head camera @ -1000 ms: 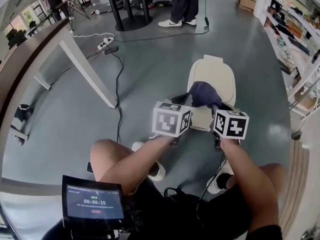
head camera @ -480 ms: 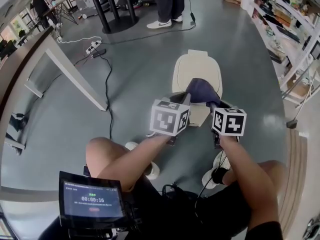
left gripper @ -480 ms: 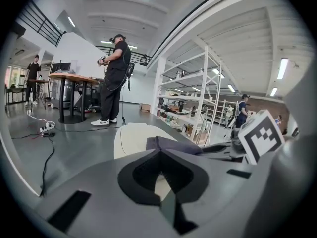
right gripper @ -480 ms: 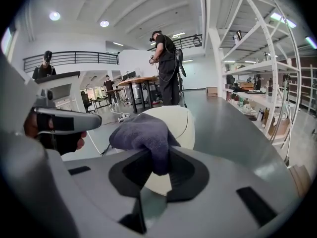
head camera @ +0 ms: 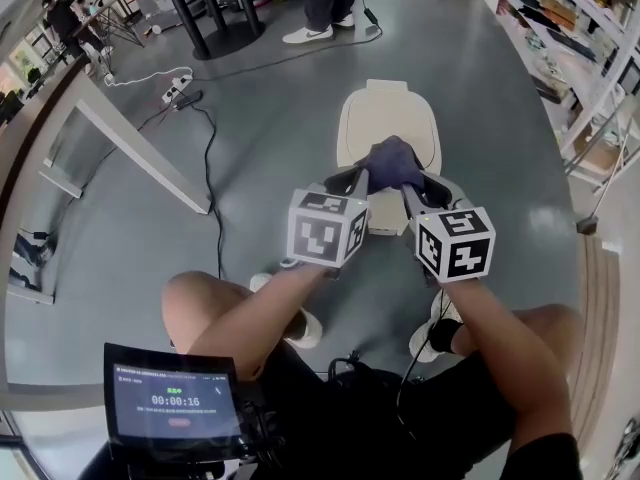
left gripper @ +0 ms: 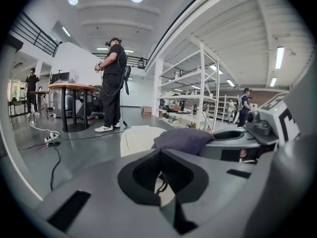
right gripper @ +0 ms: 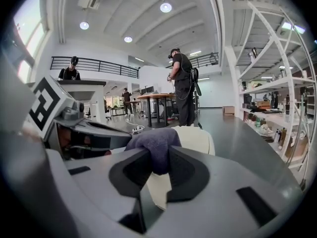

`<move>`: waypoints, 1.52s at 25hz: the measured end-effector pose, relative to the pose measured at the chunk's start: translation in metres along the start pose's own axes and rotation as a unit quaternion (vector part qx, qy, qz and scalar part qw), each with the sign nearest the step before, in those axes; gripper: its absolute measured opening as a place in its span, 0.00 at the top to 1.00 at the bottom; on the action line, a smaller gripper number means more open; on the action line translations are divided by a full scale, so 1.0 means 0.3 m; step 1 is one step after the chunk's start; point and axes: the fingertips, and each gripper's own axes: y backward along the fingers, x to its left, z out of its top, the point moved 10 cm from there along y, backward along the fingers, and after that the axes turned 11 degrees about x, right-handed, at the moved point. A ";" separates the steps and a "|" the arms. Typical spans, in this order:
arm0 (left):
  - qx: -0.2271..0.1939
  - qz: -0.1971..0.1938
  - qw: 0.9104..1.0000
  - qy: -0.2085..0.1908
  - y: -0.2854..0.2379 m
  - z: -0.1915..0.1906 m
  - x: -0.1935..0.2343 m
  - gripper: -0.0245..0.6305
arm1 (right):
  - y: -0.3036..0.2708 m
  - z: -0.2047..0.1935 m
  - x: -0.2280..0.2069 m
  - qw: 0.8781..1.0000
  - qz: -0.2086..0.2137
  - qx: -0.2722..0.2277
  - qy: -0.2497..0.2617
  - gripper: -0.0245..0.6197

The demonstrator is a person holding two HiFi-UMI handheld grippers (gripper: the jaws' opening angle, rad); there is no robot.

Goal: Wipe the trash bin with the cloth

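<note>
Left gripper (head camera: 352, 180): grey shell, black pads inside the jaws.
Right gripper (head camera: 413, 194): the same grey and black.
Marker cubes (head camera: 325, 228): white with black square patterns, one behind each gripper.
Clothing (head camera: 340, 413): black.
Shoes (head camera: 303, 326): white.
Screen (head camera: 175, 405): black frame, well behind the left gripper.

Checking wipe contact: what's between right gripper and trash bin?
The cloth, pinched in the right gripper, bunches over the trash bin. Right gripper view shows it best.
</note>
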 end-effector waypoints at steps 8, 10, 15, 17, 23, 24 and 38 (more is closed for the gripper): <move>0.006 0.031 0.999 0.041 0.070 -0.083 0.152 0.97 | -0.049 -0.006 0.159 0.997 0.061 0.002 0.041 0.86; 0.002 0.039 0.998 0.053 0.089 -0.096 0.190 0.97 | -0.066 0.004 0.208 0.995 0.074 -0.008 0.074 0.86; -0.008 0.056 0.996 0.074 0.144 -0.124 0.257 0.97 | -0.117 0.000 0.300 0.988 0.112 -0.007 0.110 0.86; -0.007 0.060 0.995 0.078 0.153 -0.136 0.269 0.97 | -0.138 -0.016 0.317 0.986 0.117 0.006 0.116 0.86; 0.013 0.066 0.995 0.071 0.145 -0.192 0.291 0.97 | -0.238 -0.104 0.316 0.988 0.128 0.080 0.041 0.86; 0.018 0.066 0.995 0.068 0.144 -0.205 0.293 0.97 | -0.258 -0.126 0.312 0.987 0.128 0.098 0.022 0.86; 0.060 0.043 0.995 0.071 0.051 -0.248 0.268 0.97 | -0.360 -0.214 0.178 0.986 0.058 0.137 -0.080 0.86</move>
